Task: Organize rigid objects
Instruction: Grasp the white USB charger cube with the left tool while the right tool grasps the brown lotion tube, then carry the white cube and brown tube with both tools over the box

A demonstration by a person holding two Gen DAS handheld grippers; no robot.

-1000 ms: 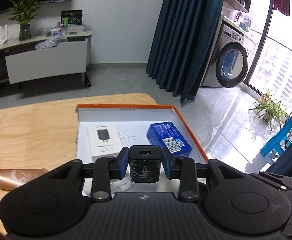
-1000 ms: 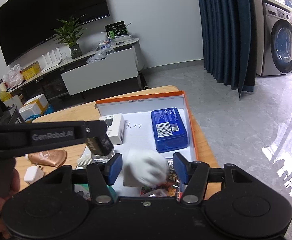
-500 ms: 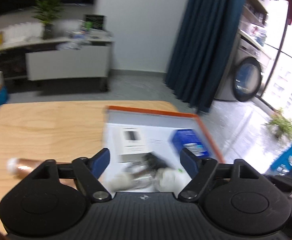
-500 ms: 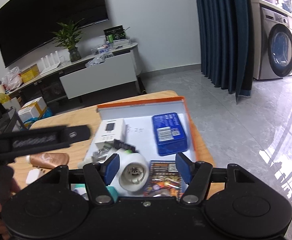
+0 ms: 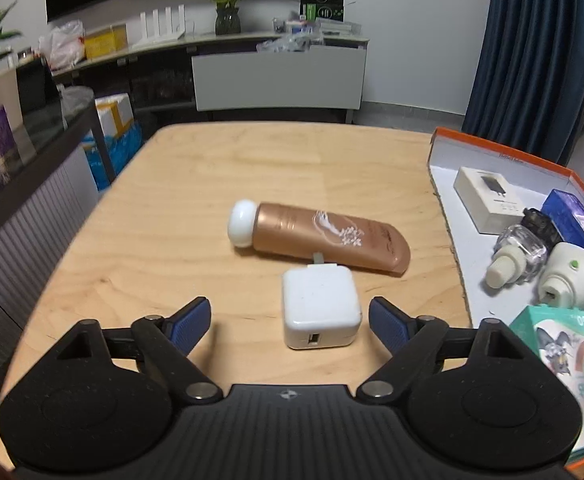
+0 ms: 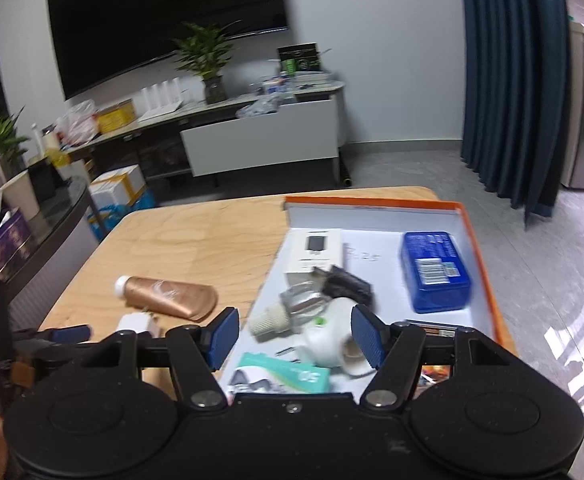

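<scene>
The left gripper [image 5: 290,322] hangs low over the wooden surface [image 5: 196,184] with its jaws spread wide and nothing gripped. A white charger [image 5: 319,312] lies flat on the wood between the 2 blue pads, nearer the right-hand pad, with a gap on each side and its port facing the camera. Just behind it lies a bronze tube [image 5: 324,240] on its side, its white cap [image 5: 242,223] pointing to the left of the picture; the charger's far edge sits close against the tube's lower side.

At the right of the surface stands a shallow orange-rimmed box [image 5: 504,155] with a white floor. Inside it are a white carton [image 5: 488,200] near the far corner, a blue box [image 5: 576,222] beside it, a clear bottle [image 5: 514,252] lying tilted, a black adapter [image 5: 538,220] touching that bottle, a cream plug-in device [image 5: 572,280] and, nearest the camera, a teal packet [image 5: 564,356].

The right gripper [image 6: 294,336] is held above the near end of the orange-rimmed box, its jaws partly apart and holding nothing. Seen between its pads, though lower down on the box floor, are the clear bottle and the cream plug-in device, both blurred. The left gripper's dark frame shows at the left edge of this view, beside the bronze tube and white charger.
</scene>
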